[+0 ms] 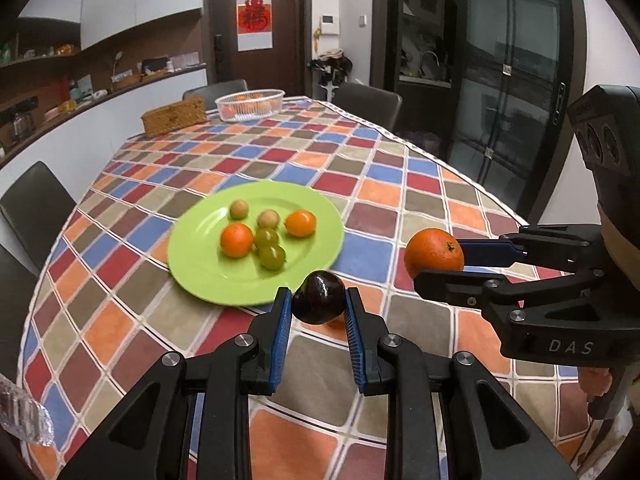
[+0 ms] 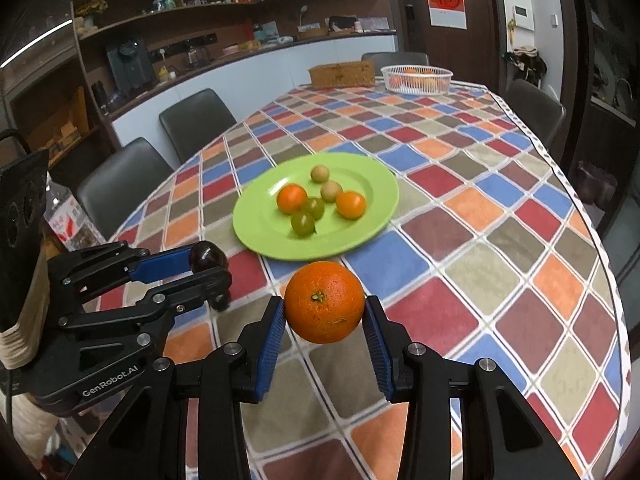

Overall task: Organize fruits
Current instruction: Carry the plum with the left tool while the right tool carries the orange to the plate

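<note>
A glossy dark purple plum [image 1: 319, 298] is gripped by the left tongs [image 1: 319, 312], a round orange [image 2: 324, 302] by the right tongs [image 2: 324, 316], both held above the bench near the crowded lime-green plate [image 1: 200, 268]; small fruits could get knocked rolling.

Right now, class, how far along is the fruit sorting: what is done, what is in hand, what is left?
Done: six small fruits lie on the green plate. In hand: the left gripper clamps a dark plum, and the right gripper clamps an orange, both short of the plate. Left: presumably setting both down; more fruit sits in the far white basket.
</note>
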